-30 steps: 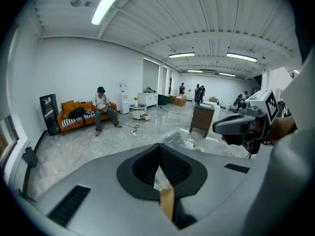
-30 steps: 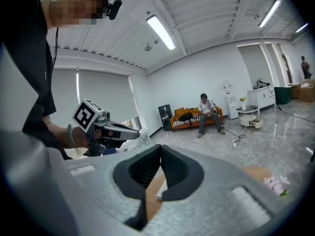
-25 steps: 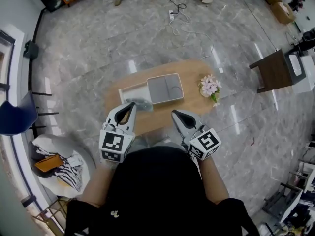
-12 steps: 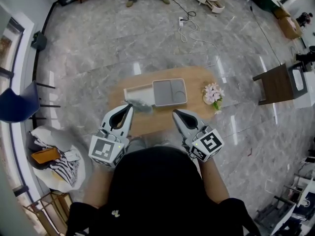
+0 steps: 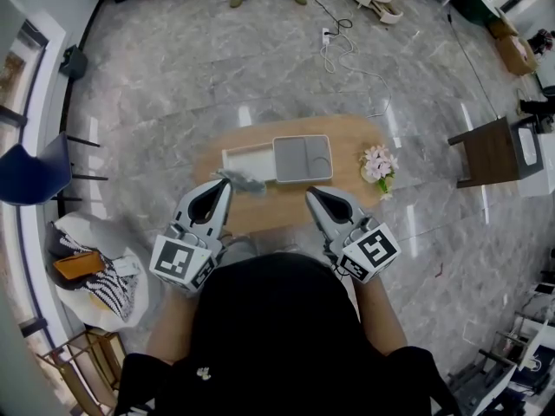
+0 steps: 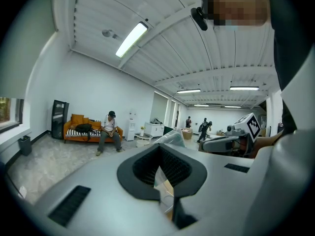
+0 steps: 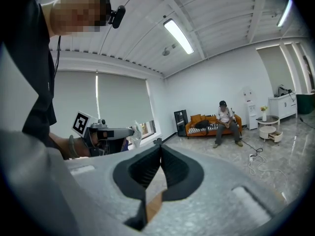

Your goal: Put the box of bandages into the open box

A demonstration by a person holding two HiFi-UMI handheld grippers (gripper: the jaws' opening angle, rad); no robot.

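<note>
A grey marble floor (image 5: pixel 173 68) spreads around an oval wooden counter (image 5: pixel 342 133) in a bright open room. A person (image 7: pixel 225 124) sits on an orange sofa (image 7: pixel 204 122) by the far wall. The open box (image 5: pixel 290 159) lies at the counter's centre, its grey half beside a white half, with a small bunch of pink flowers (image 5: pixel 377 161) to its right.

The left gripper (image 5: pixel 225 185) holds its tongs pressed together on the clear wrapping of the box of bandages (image 5: pixel 243 180). The box hangs at the tongs' tip over the near left of the counter, just in front of the open box's white half. Whether it touches that box cannot be told.

The right gripper (image 5: pixel 312 195) is level beside it, well apart. Its tongs are pressed together with nothing between them.
</note>
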